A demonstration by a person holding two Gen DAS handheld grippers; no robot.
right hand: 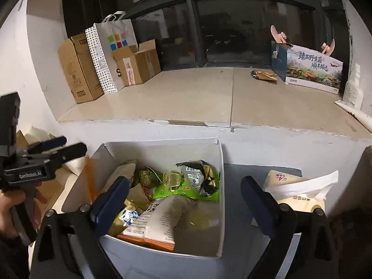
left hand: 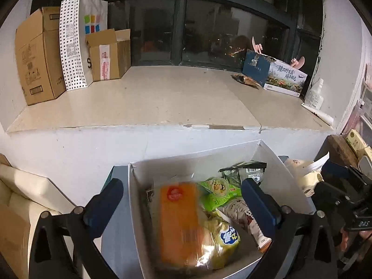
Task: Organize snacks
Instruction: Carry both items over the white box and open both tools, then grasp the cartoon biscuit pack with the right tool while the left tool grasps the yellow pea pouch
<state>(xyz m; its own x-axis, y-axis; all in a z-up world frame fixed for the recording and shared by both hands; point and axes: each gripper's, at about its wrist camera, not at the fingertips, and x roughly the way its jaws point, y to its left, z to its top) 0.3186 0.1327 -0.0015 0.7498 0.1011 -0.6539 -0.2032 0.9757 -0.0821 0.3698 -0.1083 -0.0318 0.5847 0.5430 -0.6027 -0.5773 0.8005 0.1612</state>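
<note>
A white open box (left hand: 288, 174) (right hand: 222, 162) holds several snack packs. In the left wrist view an orange pack (left hand: 180, 223), blurred, hangs between the wide-open fingers of my left gripper (left hand: 183, 207), touching neither; it is over the box. A yellow-green pack (left hand: 224, 239), a green pack (left hand: 215, 194) and a brown-white pack (left hand: 239, 211) lie below. My right gripper (right hand: 186, 202) is open and empty over the box, above a white-orange pack (right hand: 162, 218) and a green pack (right hand: 186, 190). The left gripper also shows in the right wrist view (right hand: 58, 148).
A wide stone window ledge (left hand: 162, 97) lies behind the box. Cardboard boxes (left hand: 37, 55) and a dotted paper bag (left hand: 79, 39) stand at its left. A printed carton (left hand: 286, 79) and a snack wrapper (left hand: 246, 80) lie at its right. A paper bag (right hand: 295, 190) sits right of the box.
</note>
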